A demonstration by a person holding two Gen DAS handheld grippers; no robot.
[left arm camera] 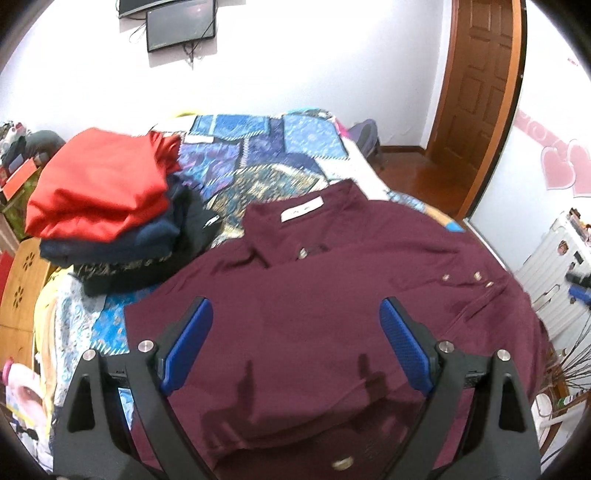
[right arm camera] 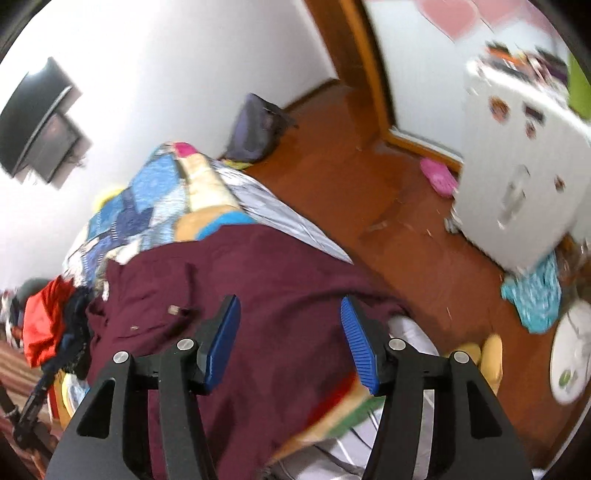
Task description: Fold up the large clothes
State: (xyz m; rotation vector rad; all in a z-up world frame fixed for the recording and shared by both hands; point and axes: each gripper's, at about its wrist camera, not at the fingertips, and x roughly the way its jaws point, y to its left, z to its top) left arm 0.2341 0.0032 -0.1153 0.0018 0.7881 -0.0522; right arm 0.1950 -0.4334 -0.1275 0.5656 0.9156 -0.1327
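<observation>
The maroon top [left arm camera: 332, 295] was lying spread out on the patchwork quilt [left arm camera: 266, 155] that covered the bed, taking up most of the near end. It had a white neck label [left arm camera: 302, 209] sewn in at the collar, with some tiny dark marks on it that were too small to read. The collar pointed away from the left camera toward the far wall, so the garment's long axis ran from the near edge of the bed back toward that wall. A few small metal buttons [left arm camera: 476, 278] sat on the right-hand part, and one more sat near the bottom hem.

The left gripper [left arm camera: 295, 332] hung just above the fabric with its blue pads [left arm camera: 188, 343] spread wide and nothing between them. The right gripper [right arm camera: 290, 339] was the same deal, fingers apart over the maroon top [right arm camera: 258, 295], not pinching anything.

Just left of the top was a stack of folded clothes [left arm camera: 103, 206], red on top with dark navy ones under it.

The left view showed the label, a dark wall screen [left arm camera: 181, 24] and the wooden door [left arm camera: 480, 92]. The right view was blurry and tilted, but it showed stuff the left didn't: the wood floor [right arm camera: 351, 166], a pink slipper [right arm camera: 439, 179], a white cabinet [right arm camera: 517, 184] with stickers, and a teal cloth [right arm camera: 535, 295] on the floor.
</observation>
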